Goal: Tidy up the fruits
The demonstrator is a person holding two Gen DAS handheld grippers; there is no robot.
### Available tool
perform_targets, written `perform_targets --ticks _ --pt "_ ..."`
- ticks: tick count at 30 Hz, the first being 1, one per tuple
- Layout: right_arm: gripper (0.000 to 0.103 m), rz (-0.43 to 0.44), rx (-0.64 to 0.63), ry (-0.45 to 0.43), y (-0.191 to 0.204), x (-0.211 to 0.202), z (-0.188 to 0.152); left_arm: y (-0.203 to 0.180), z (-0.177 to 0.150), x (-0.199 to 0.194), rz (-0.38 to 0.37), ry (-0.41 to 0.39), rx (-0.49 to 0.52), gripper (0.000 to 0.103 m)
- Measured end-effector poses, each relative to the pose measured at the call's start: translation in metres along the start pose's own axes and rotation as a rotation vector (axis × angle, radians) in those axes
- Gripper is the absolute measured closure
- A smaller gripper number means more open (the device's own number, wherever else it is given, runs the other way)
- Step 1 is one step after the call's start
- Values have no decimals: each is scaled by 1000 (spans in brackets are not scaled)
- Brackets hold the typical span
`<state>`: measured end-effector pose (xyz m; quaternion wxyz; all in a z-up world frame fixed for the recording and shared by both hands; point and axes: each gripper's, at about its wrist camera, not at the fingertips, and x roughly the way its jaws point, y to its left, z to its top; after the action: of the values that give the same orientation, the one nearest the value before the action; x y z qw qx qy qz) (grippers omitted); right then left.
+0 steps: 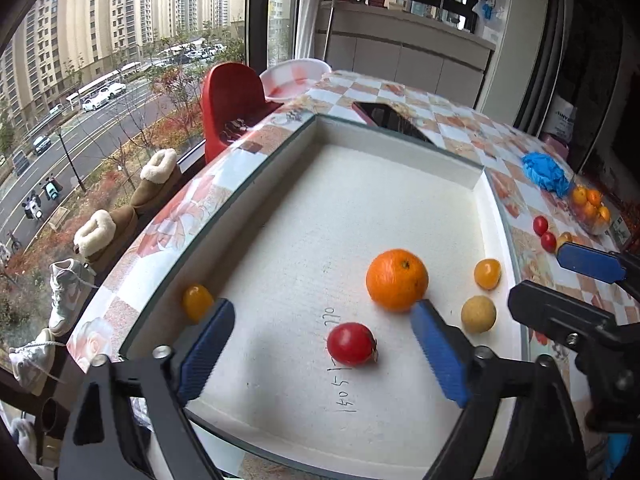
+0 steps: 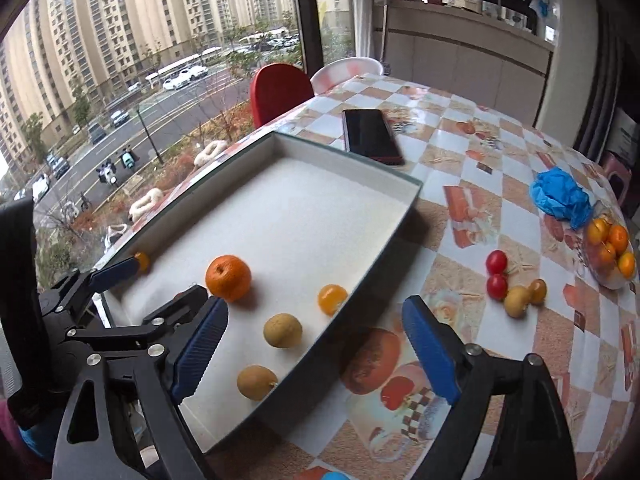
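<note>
A white tray (image 1: 400, 140) holds an orange (image 1: 397, 279), a red tomato (image 1: 351, 343), a yellow tomato (image 1: 487, 274) and a tan longan (image 1: 478, 314). Another yellow tomato (image 1: 197, 301) sits by the tray's left wall. My left gripper (image 1: 324, 312) is open over the tray; the red tomato lies between its pads, untouched. My right gripper (image 2: 315, 307) is open above the tray's right wall (image 2: 380, 248), holding nothing. A second longan (image 2: 256, 382) lies in the tray's near corner. On the tablecloth to the right lie two red tomatoes (image 2: 497, 274), a longan (image 2: 516, 301) and a yellow tomato (image 2: 537, 291).
A clear bowl of small oranges (image 2: 610, 252) stands at the table's right edge beside a crumpled blue glove (image 2: 560, 198). A dark phone (image 2: 370, 136) lies behind the tray. A red chair (image 2: 280, 92) stands at the window side.
</note>
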<state>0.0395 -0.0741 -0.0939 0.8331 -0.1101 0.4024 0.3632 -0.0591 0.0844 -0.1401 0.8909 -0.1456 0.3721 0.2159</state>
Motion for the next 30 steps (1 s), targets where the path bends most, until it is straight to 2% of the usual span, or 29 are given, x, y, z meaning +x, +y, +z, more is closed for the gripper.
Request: perform_targets --ticks 2,6,9,13,15,16,19,23,25,30 --pt "9 -57 71 -17 -28 -11 -5 -7 5 -7 -25 -17 21 9" --pt "8 -195 251 6 -97 -24 -31 -44 12 -22 -81 -46 115 9" --pt "8 -351 357 64 -148 -25 -62 -82 12 -35 -168 -62 199 9" --pt "8 -463 515 110 -209 -30 -105 -142 3 -40 -282 -25 319 9" --pt "5 -543 514 84 -222 -40 -116 -171 -7 -34 -306 8 374 9" --pt "0 -554 525 85 -228 -41 -120 -185 -14 -30 -309 24 399 9" --pt "0 -553 516 49 -232 -46 -125 -215 -32 -7 -291 95 442 9" --pt "0 -556 512 36 -232 -47 -127 -224 -45 22 -240 166 425 9" --pt "0 -555 511 35 -232 -46 -127 -222 -44 25 -237 141 402 4" --pt "0 -559 511 34 -230 -45 -128 -224 -41 33 -226 132 392 1"
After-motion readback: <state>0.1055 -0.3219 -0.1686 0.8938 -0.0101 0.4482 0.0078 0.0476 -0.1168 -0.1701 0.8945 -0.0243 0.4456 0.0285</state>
